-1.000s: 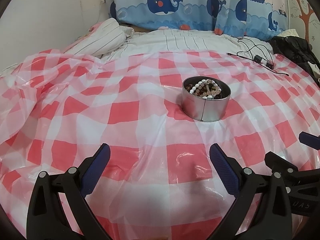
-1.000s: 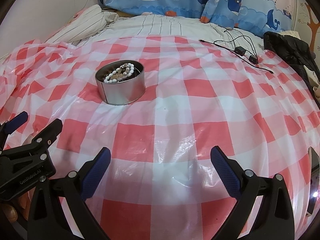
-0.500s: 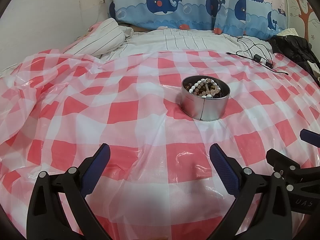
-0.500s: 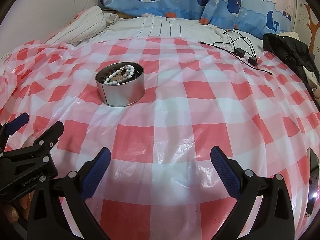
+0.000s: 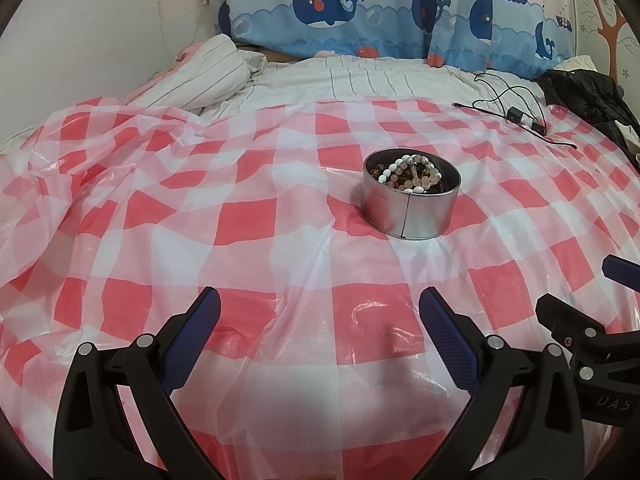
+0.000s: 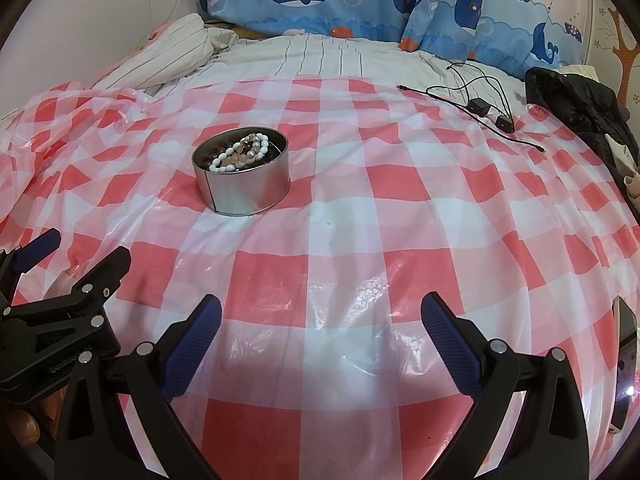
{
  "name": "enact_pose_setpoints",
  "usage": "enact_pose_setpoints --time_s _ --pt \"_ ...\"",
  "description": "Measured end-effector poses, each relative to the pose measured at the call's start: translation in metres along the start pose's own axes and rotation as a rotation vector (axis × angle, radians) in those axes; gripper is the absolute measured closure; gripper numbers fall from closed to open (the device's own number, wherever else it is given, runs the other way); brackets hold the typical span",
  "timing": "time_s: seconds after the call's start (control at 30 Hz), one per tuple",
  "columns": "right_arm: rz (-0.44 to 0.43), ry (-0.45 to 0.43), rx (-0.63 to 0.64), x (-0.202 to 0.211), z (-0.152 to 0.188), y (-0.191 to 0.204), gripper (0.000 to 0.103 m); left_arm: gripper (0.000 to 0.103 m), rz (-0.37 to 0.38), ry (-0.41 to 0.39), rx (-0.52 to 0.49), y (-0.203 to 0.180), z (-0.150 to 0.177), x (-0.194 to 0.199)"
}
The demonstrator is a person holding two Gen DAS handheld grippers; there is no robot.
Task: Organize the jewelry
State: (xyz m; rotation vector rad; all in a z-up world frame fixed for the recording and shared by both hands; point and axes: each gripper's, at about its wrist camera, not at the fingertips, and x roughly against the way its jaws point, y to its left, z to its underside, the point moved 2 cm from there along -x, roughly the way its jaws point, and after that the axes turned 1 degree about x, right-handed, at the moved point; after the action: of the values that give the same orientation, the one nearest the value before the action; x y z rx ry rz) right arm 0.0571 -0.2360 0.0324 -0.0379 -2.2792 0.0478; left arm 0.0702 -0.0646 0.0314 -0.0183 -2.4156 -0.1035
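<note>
Nearest, the left gripper [image 5: 320, 320] and right gripper [image 6: 320, 320] hover side by side, fingers spread wide and empty above the red-checked plastic sheet [image 5: 248, 216] covering the bed. Bare sheet lies all around them. Farther off, well apart from both, stands a round metal tin [image 5: 411, 209] holding a heap of beaded bracelets [image 5: 408, 174]. The scene is almost unchanged from a second ago. A black cable [image 6: 476, 106] lies far right.

A home bedroom: a bed with striped bedding [image 5: 360, 80], a red-checked plastic sheet [image 5: 248, 216] spread over it, whale-print curtains [image 5: 340, 8] behind, a tree decal [image 5: 610, 28] on the wall.
</note>
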Motion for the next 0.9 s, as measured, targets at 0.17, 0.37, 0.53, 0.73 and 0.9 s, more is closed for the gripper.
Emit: enact_pose_setpoints --time_s 0.17,0.37,0.53,0.73,0.9 --pt "0.001 0.0 0.001 0.0001 -0.0002 -0.0005 0.007 0.008 0.0 0.002 -0.001 -0.0011 0.0016 -0.0003" --pt "0.001 -0.001 0.0 0.001 -0.0015 -0.001 0.007 0.008 0.001 0.002 -0.001 -0.0008 0.0029 -0.0011" --pt "0.001 -0.001 0.001 0.0006 -0.0001 -0.0002 0.007 0.008 0.001 0.003 -0.001 -0.0004 0.0025 -0.0013" --pt "0.002 -0.001 0.0 0.0006 -0.0003 -0.0006 0.007 0.008 0.0 0.003 -0.001 -0.0007 0.003 -0.001" --pt "0.0 0.001 -0.001 0.0004 -0.0008 -0.0011 0.007 0.008 0.001 0.005 -0.001 -0.0004 0.0026 -0.0017"
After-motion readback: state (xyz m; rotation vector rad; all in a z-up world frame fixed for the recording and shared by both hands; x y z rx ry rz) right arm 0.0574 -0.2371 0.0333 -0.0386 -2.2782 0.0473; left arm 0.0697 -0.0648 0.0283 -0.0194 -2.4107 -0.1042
